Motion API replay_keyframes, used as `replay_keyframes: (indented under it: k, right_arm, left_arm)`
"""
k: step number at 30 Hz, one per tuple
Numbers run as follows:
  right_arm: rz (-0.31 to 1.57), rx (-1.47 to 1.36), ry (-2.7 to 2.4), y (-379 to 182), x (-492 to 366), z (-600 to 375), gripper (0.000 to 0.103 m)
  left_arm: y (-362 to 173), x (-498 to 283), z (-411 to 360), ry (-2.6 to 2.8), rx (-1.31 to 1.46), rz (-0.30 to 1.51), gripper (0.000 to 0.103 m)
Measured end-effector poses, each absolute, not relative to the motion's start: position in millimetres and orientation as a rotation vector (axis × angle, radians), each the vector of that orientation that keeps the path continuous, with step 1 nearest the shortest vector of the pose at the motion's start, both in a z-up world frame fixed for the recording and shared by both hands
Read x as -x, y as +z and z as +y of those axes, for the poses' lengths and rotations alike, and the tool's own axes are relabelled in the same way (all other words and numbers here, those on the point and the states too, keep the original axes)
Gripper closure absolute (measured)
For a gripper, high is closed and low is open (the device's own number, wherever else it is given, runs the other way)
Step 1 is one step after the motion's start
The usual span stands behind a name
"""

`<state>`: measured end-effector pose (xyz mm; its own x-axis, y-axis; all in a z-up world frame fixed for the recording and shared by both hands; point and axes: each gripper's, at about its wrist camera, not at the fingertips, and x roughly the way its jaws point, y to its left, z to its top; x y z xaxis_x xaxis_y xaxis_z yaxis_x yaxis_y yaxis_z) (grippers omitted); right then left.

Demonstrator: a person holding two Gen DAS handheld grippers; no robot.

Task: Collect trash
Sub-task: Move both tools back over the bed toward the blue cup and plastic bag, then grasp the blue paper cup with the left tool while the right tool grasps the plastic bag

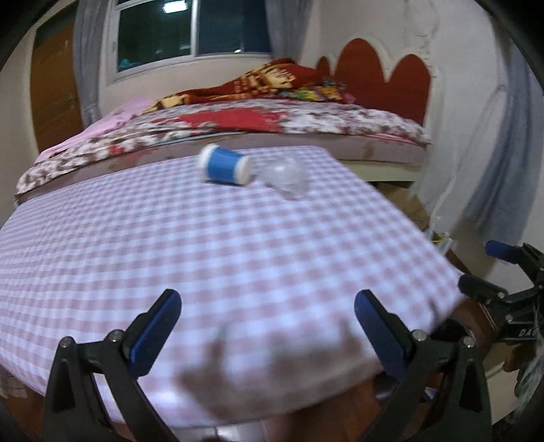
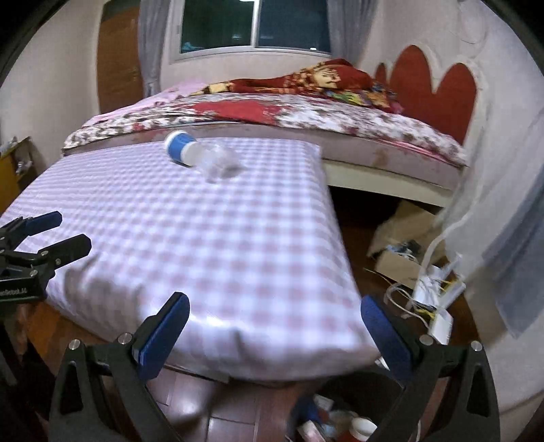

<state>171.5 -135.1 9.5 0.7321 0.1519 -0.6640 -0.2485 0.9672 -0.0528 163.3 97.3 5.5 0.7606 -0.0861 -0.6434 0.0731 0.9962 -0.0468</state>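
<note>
A clear plastic bottle [image 1: 251, 170] with a blue-and-white label is lying on its side near the far edge of a table covered in a pink-and-white checked cloth [image 1: 204, 258]. It's sitting well away from both grippers, nothing touching it. Both views are coming out motion-blurred, so I can't make out whether the bottle has a cap on.

The left gripper [image 1: 267, 326] is hanging over the near edge of the cloth with its jaws spread wide and nothing between the blue pads [image 1: 156, 326]. The right gripper [image 2: 275, 331] is doing pretty much the same thing over the near right corner of the table, jaws wide apart, holding nothing. Each one is showing up in the other's camera too, at the side edge of the frame.

Down at the bottom of the right wrist view, a trash bin [image 2: 340, 421] is sitting on the wooden floor just below the table corner, with what looks like packaging and a white lid already in it, though it's too blurry to say exactly.

Behind the table a bed [image 1: 238, 125] with a floral sheet and a red blanket is running along the wall under a window [image 1: 193, 30], with a red scalloped headboard [image 1: 384, 78] at the right. A cardboard box [image 2: 397, 251] and some white cables are lying on the floor to the right.
</note>
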Motion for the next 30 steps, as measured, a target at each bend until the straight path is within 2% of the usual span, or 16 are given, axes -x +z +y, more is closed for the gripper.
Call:
replay_keyframes:
  k: [8,17,25,29,30]
  right_arm:
    - [0.769,0.173,0.244,14.3,-234.5,-88.3,0.001]
    - [0.796,0.149,0.312,9.4,-327.1,-49.1,0.002]
    - [0.861,0.142,0.361,-17.9,-403.5,-20.5,0.020]
    - [0.861,0.130,0.396,-26.4,-432.1,-11.2,0.021]
    - [0.864,0.130,0.402,-27.8,-437.1,-10.0,0.030]
  left_arm:
    - [8.2,-211.1,145.3,-0.019,0.022,0.742,0.001]
    - [2.2,-272.2,158.2,0.000,0.029,0.763,0.001]
    - [-12.2,-324.6,160.7,0.016,0.043,0.797,0.001]
    - [-17.4,-341.5,154.8,0.012,0.037,0.809,0.001]
    - [-18.7,-345.5,152.9,0.011,0.037,0.811,0.001]
